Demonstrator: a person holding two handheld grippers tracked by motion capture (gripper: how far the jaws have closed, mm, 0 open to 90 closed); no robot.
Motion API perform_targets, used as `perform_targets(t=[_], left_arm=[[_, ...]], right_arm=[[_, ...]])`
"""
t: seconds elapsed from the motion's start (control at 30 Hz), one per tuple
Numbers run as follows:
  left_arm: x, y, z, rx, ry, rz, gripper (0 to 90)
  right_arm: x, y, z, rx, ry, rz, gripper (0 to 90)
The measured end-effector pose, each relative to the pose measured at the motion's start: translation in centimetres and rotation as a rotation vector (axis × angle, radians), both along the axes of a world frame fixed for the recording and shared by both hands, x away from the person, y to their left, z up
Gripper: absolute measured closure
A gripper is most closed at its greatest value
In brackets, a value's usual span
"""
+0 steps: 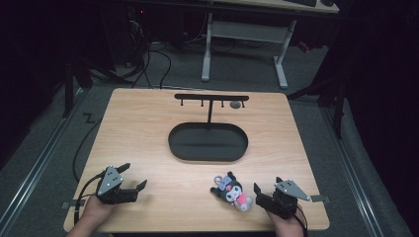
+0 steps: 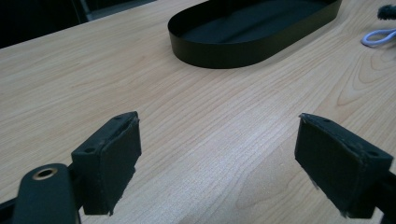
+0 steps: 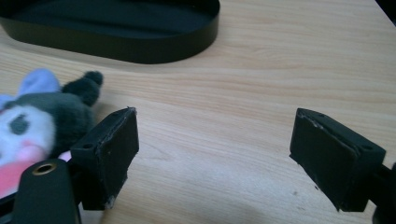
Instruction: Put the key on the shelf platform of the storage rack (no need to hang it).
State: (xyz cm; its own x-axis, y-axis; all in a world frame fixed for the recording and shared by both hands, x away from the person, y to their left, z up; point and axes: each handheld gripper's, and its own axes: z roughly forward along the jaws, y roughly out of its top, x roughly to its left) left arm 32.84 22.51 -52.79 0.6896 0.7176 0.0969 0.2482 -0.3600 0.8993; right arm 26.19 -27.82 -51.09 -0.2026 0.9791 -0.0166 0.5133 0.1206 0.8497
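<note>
A small plush toy [image 1: 232, 191] with a dark hood, white face and pink body lies near the table's front edge, right of centre. My right gripper [image 1: 267, 185] sits just to its right, open, with bare wood between its jaws. In the right gripper view the plush toy [image 3: 42, 116] lies beside and outside the left jaw of my right gripper [image 3: 215, 154]. My left gripper [image 1: 135, 176] rests open at the front left, nothing in it. In the left gripper view, my left gripper [image 2: 217, 158] faces bare wood, with the toy's white loop [image 2: 377, 36] at the far right edge.
A black oval tray [image 1: 170, 140] lies mid-table, and a black T-shaped rack [image 1: 211, 98] with small hooks rises from its far side. The tray's wall [image 2: 224, 53] is ahead of the left gripper, and the tray's wall [image 3: 140, 46] is ahead of the right gripper. A white desk frame [image 1: 281, 64] stands beyond the table.
</note>
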Motion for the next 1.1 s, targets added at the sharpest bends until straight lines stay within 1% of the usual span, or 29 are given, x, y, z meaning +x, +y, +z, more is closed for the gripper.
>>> perform_targets(t=[0.03,0.17,0.37,0.43,0.53,0.6,0.67,0.73,0.83,0.97,1.1], left_arm=[[0.0,0.0,0.0,0.000,0.000,0.000,15.5],[0.0,0.0,0.0,0.000,0.000,0.000,15.5],[0.0,0.0,0.0,0.000,0.000,0.000,15.5],[0.0,0.0,0.0,0.000,0.001,0.000,15.5],[0.0,0.0,0.0,-0.001,-0.002,0.000,15.5],[0.0,0.0,0.0,-0.001,0.000,0.000,15.5],[0.0,0.0,0.0,0.000,0.000,0.000,15.5],[0.0,0.0,0.0,-0.001,-0.002,0.001,15.5],[0.0,0.0,0.0,-0.001,-0.001,0.001,15.5],[0.0,0.0,0.0,0.000,0.000,0.000,15.5],[0.0,0.0,0.0,0.000,0.000,0.001,15.5]], right_arm=[[0.0,0.0,0.0,0.000,0.000,0.000,15.5],[-0.5,1.0,0.8,-0.002,-0.021,0.036,15.8],[-1.0,2.4,1.6,0.001,-0.025,0.086,17.1],[-1.1,2.9,1.9,0.010,-0.013,0.111,18.3],[-1.3,3.9,2.3,0.021,-0.008,0.157,18.8],[-1.5,4.6,2.5,0.034,-0.007,0.207,18.2],[-1.7,5.4,2.7,0.038,-0.002,0.239,18.7],[-1.8,6.2,2.6,0.030,0.003,0.275,19.8],[-2.1,7.3,2.5,0.023,0.012,0.313,22.5],[-2.1,8.5,2.2,0.012,0.029,0.350,24.3],[-2.1,9.3,1.7,0.004,0.046,0.369,26.9]])
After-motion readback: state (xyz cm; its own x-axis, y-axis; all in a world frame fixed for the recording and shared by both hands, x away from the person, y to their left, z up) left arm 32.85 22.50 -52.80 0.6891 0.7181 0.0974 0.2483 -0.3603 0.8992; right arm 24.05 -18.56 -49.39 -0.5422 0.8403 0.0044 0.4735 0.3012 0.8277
